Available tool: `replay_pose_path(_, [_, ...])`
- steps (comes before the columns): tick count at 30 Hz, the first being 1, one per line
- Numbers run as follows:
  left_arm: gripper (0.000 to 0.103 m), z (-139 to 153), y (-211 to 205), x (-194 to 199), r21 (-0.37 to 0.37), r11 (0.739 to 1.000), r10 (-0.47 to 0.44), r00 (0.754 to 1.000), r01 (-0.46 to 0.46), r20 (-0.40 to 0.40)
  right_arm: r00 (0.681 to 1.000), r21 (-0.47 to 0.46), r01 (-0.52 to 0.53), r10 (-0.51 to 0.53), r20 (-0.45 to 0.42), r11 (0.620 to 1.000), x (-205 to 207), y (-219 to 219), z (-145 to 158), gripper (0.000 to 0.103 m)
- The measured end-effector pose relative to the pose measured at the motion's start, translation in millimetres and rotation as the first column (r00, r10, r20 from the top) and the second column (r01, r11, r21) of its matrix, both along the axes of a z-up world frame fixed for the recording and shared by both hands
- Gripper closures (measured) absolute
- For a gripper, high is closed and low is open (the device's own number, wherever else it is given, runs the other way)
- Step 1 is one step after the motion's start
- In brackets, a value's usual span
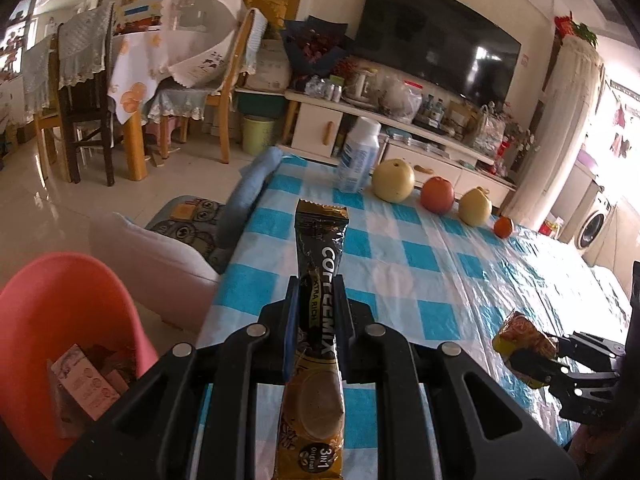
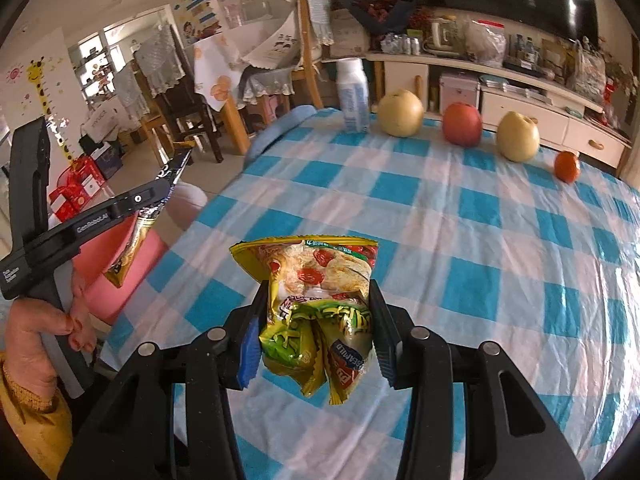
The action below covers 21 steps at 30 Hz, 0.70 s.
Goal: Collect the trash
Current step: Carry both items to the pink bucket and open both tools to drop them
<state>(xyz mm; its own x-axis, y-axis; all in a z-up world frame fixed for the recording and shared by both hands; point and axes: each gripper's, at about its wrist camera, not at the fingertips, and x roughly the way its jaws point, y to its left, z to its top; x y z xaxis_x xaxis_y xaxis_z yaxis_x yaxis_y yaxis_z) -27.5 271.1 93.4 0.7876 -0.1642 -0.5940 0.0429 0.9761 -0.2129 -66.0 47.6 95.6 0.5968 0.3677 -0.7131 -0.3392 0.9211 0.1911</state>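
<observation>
The left gripper (image 1: 316, 300) is clamped on a Coffeemix sachet (image 1: 320, 264). The right gripper (image 2: 316, 312) pinches a crumpled yellow snack wrapper (image 2: 320, 280) above the checked tablecloth (image 2: 460, 240)

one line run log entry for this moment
left gripper: shut on coffee sachet | right gripper: shut on snack wrapper | pink bin: beside table

A cream wall carries a large black flat-screen television (image 1: 436, 36) above a long white low cabinet with drawers (image 1: 400, 136), its top crowded with bottles and bags. To the left, wooden dining chairs draped in grey lace covers (image 1: 82, 68) stand on a glossy pale tiled floor (image 1: 48, 216) around a table under a white orange-print cloth (image 1: 136, 68). Strong daylight floods in at the right, beside a white front-loading washing machine (image 1: 594, 224).
</observation>
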Motion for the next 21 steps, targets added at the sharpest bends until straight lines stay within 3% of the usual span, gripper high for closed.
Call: replay_pose_path(21, [0.086,8.4,92.4,-22.8,-0.053,0.978,0.202,0.979,-0.2,0.034,0.978,-0.025,-0.205,0.206,0.046,0.979,2.5,118.6,27.9,0.056])
